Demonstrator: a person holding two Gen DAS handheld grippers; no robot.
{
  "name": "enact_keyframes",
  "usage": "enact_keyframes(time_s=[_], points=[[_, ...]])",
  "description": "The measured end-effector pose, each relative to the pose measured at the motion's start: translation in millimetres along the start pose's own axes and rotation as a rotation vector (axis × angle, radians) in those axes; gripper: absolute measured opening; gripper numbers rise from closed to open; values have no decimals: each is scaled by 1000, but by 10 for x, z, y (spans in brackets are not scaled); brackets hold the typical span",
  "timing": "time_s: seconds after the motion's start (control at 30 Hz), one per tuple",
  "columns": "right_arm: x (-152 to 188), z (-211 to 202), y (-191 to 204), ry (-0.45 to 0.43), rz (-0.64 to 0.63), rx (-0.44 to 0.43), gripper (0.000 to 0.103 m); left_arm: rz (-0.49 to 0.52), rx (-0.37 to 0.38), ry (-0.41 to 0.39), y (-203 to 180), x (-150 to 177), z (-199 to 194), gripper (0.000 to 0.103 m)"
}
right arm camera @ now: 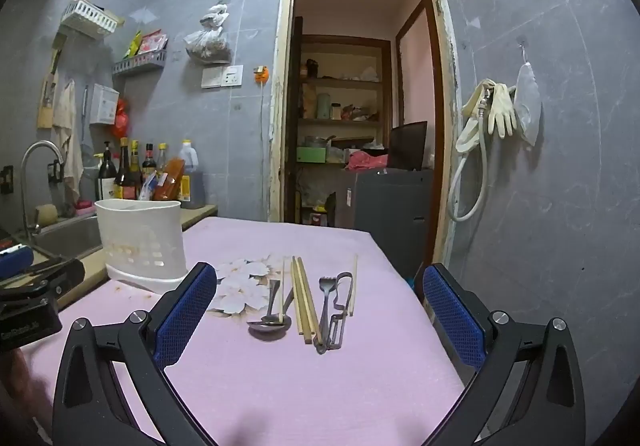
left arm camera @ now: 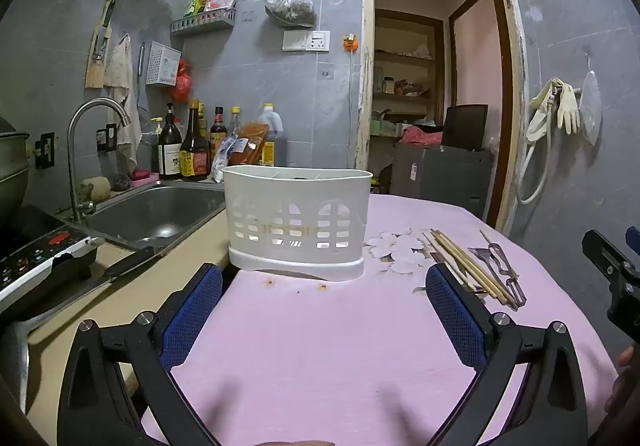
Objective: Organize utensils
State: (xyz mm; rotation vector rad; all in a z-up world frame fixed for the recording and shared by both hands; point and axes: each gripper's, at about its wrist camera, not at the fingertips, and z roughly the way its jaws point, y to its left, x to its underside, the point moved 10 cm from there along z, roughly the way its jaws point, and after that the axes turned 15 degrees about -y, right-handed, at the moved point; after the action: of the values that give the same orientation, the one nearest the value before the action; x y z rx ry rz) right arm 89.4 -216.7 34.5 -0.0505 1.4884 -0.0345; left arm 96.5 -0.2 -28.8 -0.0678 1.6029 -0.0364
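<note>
A white slotted utensil holder (left arm camera: 297, 220) stands upright on the pink tablecloth (left arm camera: 320, 346), straight ahead of my open, empty left gripper (left arm camera: 326, 286). It also shows at the left in the right wrist view (right arm camera: 142, 240). Utensils lie side by side on the cloth: spoons (right arm camera: 272, 320), wooden chopsticks (right arm camera: 303, 298), a fork (right arm camera: 325, 310), a metal peeler (right arm camera: 340, 310) and a single chopstick (right arm camera: 353, 284). My right gripper (right arm camera: 320, 286) is open and empty, just short of them. In the left wrist view the chopsticks (left arm camera: 464, 266) and peeler (left arm camera: 502, 272) lie to the right.
A steel sink (left arm camera: 156, 212) with a tap (left arm camera: 94, 150) sits left of the table, with an induction cooker (left arm camera: 40, 258) and sauce bottles (left arm camera: 188, 150) near it. An open doorway (right arm camera: 360, 106) is behind the table. The table's right edge (right arm camera: 404, 286) drops off beside the utensils.
</note>
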Motion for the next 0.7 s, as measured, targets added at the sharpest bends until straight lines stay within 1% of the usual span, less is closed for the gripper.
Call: enact_keyframes(time_s=[0.3, 0.33, 0.37, 0.47, 0.7], points=[[-2, 3, -14, -5, 9, 2, 103, 0, 1, 2, 37, -8, 100, 100], [44, 43, -39, 7, 12, 2, 103, -2, 2, 2, 46, -12, 119, 100], [43, 43, -37, 5, 12, 2, 103, 11, -4, -7, 35, 0, 36, 100], [66, 11, -45, 3, 15, 5, 103, 10, -4, -9, 37, -4, 37, 100], [4, 4, -59, 2, 20, 3, 103, 10, -5, -13, 38, -20, 15, 100]])
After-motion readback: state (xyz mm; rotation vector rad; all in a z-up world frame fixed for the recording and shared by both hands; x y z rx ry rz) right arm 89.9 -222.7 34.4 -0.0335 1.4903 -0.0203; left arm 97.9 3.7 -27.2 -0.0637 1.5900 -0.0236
